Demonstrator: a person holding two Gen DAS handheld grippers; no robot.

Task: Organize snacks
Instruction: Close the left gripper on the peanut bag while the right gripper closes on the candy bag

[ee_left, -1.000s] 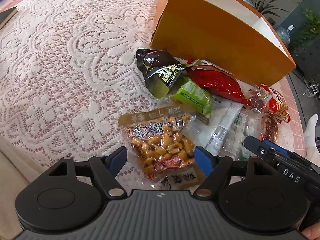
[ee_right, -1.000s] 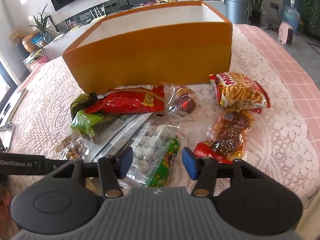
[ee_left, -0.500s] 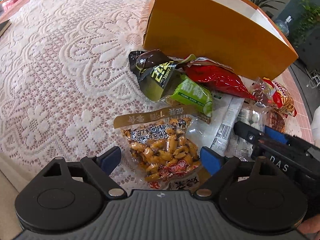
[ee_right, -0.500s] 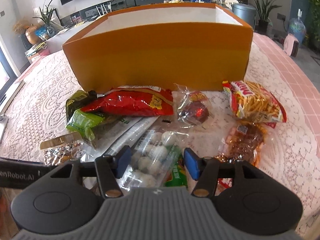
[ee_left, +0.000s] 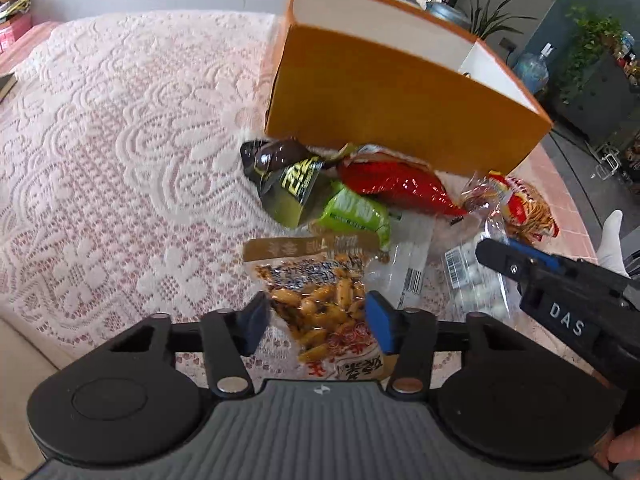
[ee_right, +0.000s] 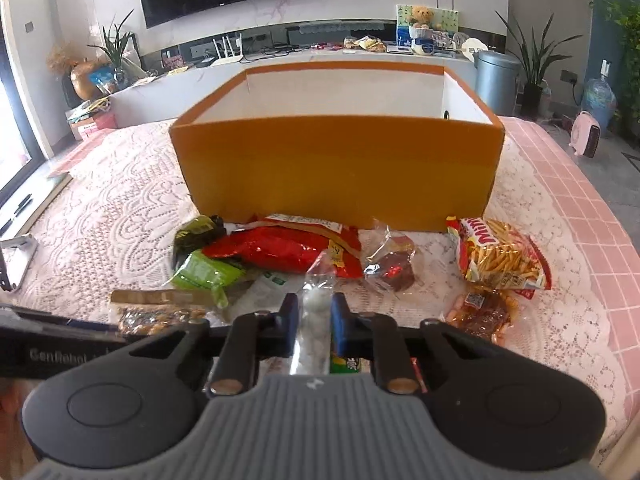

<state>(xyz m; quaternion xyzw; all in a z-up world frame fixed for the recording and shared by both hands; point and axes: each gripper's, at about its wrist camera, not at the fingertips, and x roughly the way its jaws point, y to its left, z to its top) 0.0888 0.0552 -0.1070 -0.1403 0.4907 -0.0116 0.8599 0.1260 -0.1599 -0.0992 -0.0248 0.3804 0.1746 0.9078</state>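
Right gripper (ee_right: pixel 314 322) clamped tight on clear crinkly pouch of white round candies (ee_right: pixel 316 304). Left gripper (ee_left: pixel 316 322) jaws closing round glossy clear bag of golden coated peanuts (ee_left: pixel 320 304), pads look not quite biting yet. So grab step, I reckon. Next: lift both over tall rim of open orange cardboard box (ee_right: pixel 336 160), just behind snack pile on white lace tablecloth (ee_left: pixel 120 140). Slippery film, mind sag.

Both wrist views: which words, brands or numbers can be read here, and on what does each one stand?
"DAS": on the right gripper body, left wrist view.
"GenRobot": on the left gripper body, at the right wrist view's left edge; its ending is cut off.
Red letters on the fries bag: upside down, not surely readable.
Chinese print on the peanut packet and black-green packet: blurred.
Barcode digits: too small.
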